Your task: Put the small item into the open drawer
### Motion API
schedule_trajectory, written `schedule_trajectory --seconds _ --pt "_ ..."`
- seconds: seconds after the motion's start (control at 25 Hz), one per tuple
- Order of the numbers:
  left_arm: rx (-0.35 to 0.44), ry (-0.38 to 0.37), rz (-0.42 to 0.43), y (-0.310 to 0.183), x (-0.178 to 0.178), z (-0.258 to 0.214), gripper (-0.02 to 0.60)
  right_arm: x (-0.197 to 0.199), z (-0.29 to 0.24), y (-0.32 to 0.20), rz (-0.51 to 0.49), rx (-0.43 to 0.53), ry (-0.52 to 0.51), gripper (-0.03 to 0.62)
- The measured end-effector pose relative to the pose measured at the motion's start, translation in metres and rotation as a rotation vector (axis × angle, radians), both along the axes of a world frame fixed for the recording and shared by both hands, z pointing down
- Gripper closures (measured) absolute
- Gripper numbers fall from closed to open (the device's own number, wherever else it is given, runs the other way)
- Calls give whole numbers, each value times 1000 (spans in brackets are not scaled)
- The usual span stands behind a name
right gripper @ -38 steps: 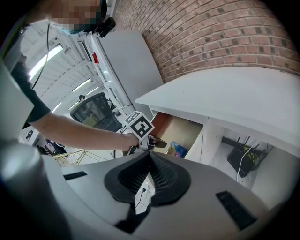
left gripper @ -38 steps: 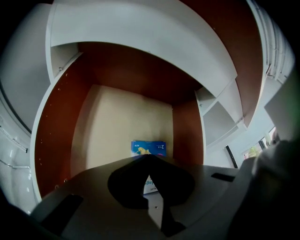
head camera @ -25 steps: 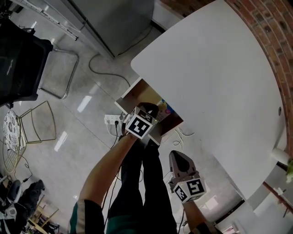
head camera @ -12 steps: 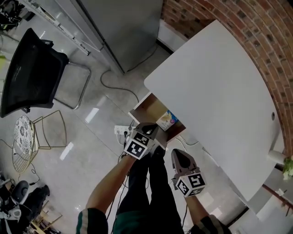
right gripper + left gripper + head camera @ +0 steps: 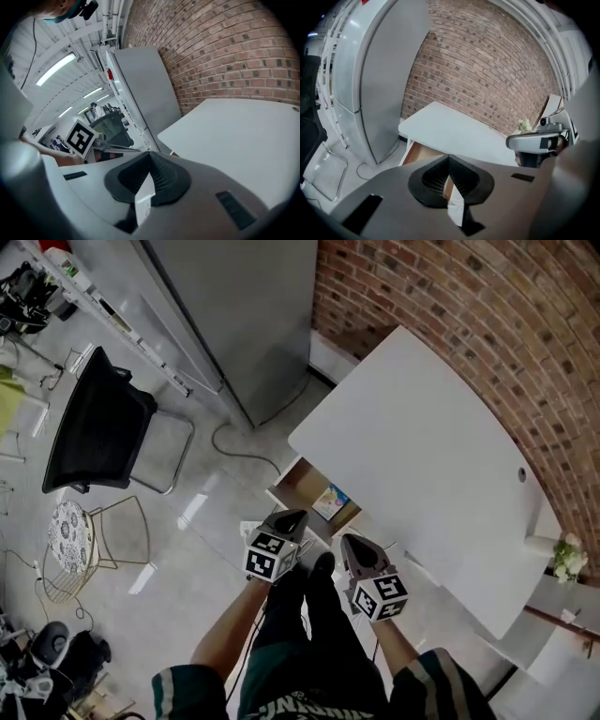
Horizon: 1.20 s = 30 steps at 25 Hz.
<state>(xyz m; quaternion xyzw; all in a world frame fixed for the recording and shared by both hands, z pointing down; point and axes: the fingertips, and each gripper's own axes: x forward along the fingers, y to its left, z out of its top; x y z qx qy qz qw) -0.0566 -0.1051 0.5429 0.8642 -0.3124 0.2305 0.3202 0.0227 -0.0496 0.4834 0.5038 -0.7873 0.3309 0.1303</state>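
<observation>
Arms bent, both grippers held low just short of drawer [image 5: 302, 480], left gripper [image 5: 292, 517] jaws closed on nothing, right gripper [image 5: 352, 545] likewise closed, empty, small packet [image 5: 330, 502] inside open drawer, white table [image 5: 412, 427] above drawer, black chair [image 5: 98, 427] well apart.

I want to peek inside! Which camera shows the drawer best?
The head view: the open drawer shows from above, with a colourful item inside. The left gripper view shows only a wooden edge; the right gripper view almost nothing.
</observation>
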Motion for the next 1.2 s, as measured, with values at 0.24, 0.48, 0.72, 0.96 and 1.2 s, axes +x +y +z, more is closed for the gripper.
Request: schedule_trajectory --seconds 0.24,0.48,0.72,0.96,1.2 --pt "81 34 -11 17 8 -61 568 6 -51 -8 11 68 13 571" --pt "215 40 4 21 19 -128 568 23 -103 -19 16 170 39 571" --pt "323 54 34 24 24 -178 568 39 -141 -25 38 252 65 571" --pt "361 73 8 10 14 -200 568 39 -157 -28 50 298 65 571" --pt "380 66 8 2 14 -207 568 42 -157 -27 49 293 88 571"
